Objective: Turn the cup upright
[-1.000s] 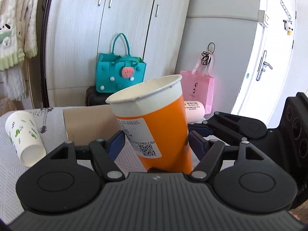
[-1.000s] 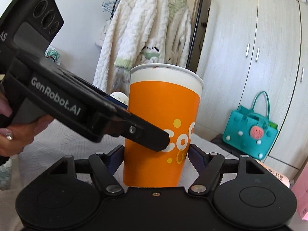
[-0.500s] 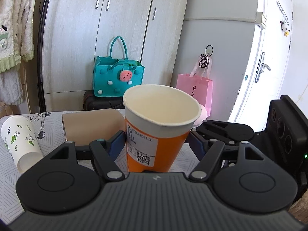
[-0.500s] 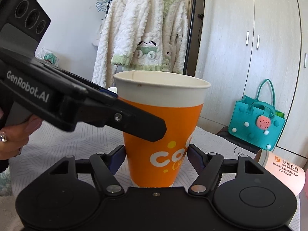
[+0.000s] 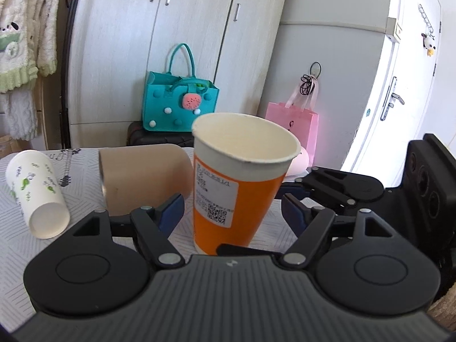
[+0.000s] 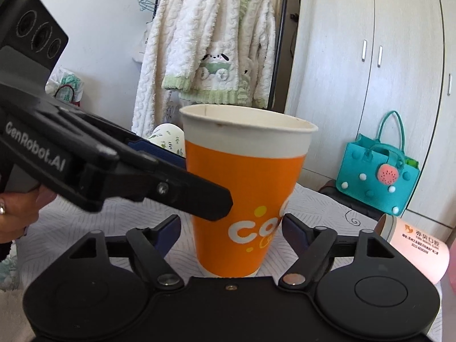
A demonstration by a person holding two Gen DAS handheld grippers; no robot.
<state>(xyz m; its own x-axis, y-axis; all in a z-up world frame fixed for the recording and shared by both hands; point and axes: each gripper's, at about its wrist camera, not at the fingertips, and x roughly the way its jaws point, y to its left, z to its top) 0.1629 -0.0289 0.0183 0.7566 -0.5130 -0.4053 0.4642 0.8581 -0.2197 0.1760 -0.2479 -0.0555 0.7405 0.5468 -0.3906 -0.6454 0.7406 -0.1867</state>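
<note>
Left wrist view: orange cup [image 5: 239, 182] is seen standing mouth-up on the table [image 5: 17, 228], between both spread-open tongs, left gripper [image 5: 232, 209] and right gripper [image 6: 230, 229], neither touching. Pulling straight back is advised so nothing gets clipped, especially the brown cup [image 5: 142, 176] lying just behind-left of it.

The orange cup [image 5: 239, 188] looks like smooth paper with a slight sheen and a matt white sticker. The left gripper [image 5: 232, 213] is matt black plastic with metal pivot pins. A fluffy knitted robe [image 6: 205, 54] hangs behind; the felt bag [image 6: 376, 168] looks soft.
</note>
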